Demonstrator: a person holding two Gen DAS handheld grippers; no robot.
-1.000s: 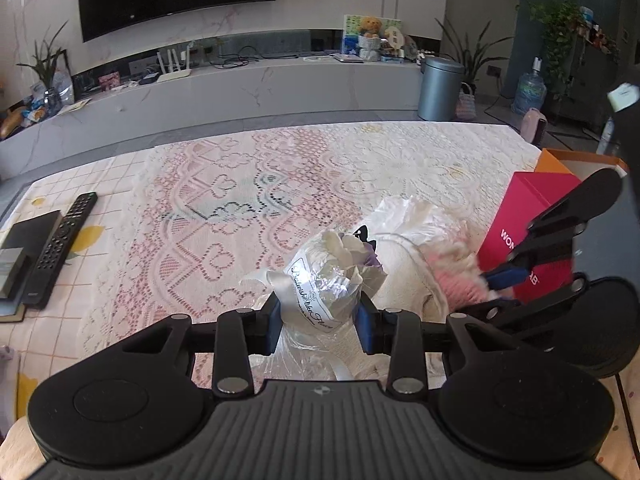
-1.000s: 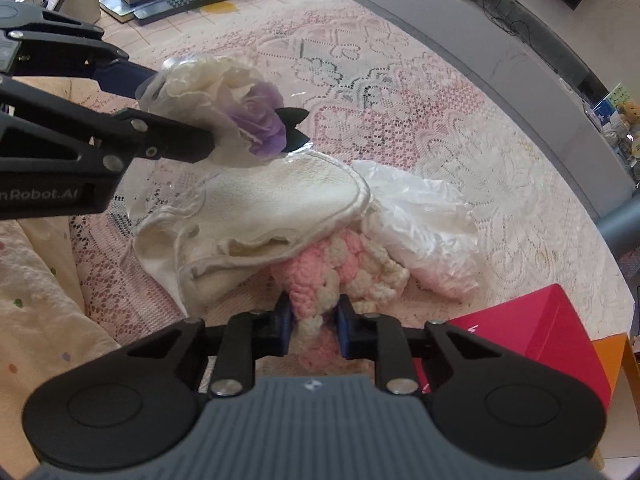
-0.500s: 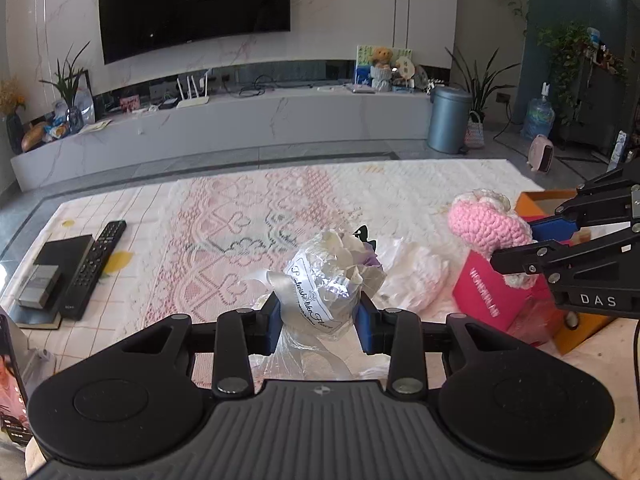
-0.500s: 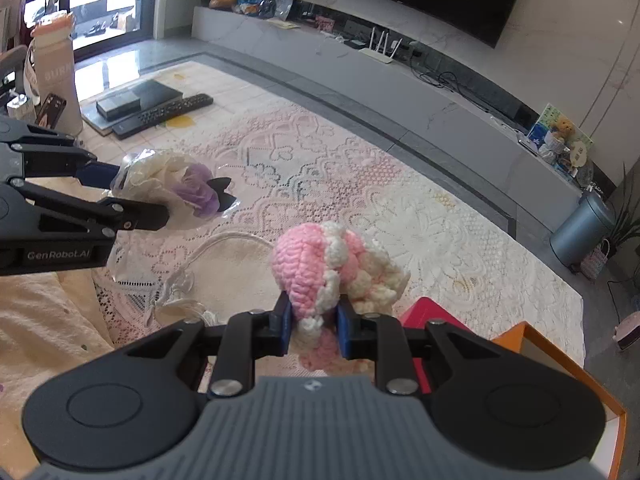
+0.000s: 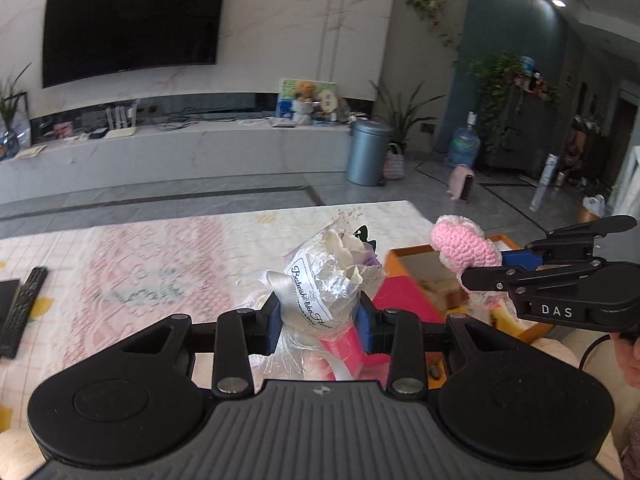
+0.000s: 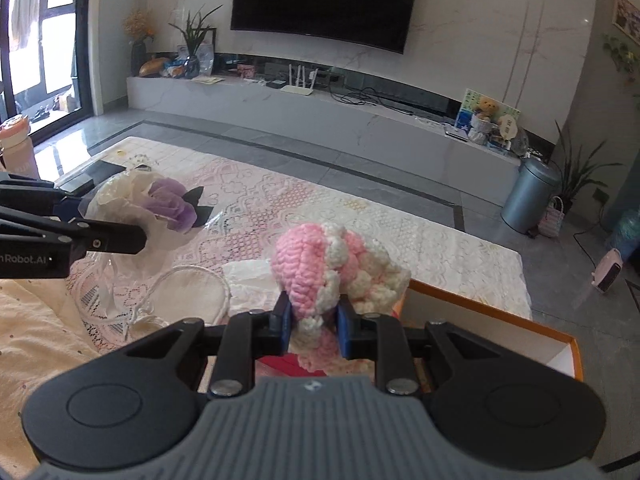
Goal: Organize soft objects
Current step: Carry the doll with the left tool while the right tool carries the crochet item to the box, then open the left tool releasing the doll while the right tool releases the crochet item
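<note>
Aloft, my left gripper (image 5: 319, 316) pinched the crinkly cellophane-wrapped cream-and-purple flower bouquet (image 5: 334, 276) low, my right gripper (image 6: 312, 322) the squashy, light pink-and-cream crocheted flower (image 6: 320, 268).

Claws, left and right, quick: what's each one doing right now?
Left claw: closed on the bouquet.
Right claw: closed on the crochet toy.

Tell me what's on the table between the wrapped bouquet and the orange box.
In the right wrist view, between the wrapped bouquet and the orange box lie a cream cloth with corded edge and a white crumpled piece on the lace.
</note>
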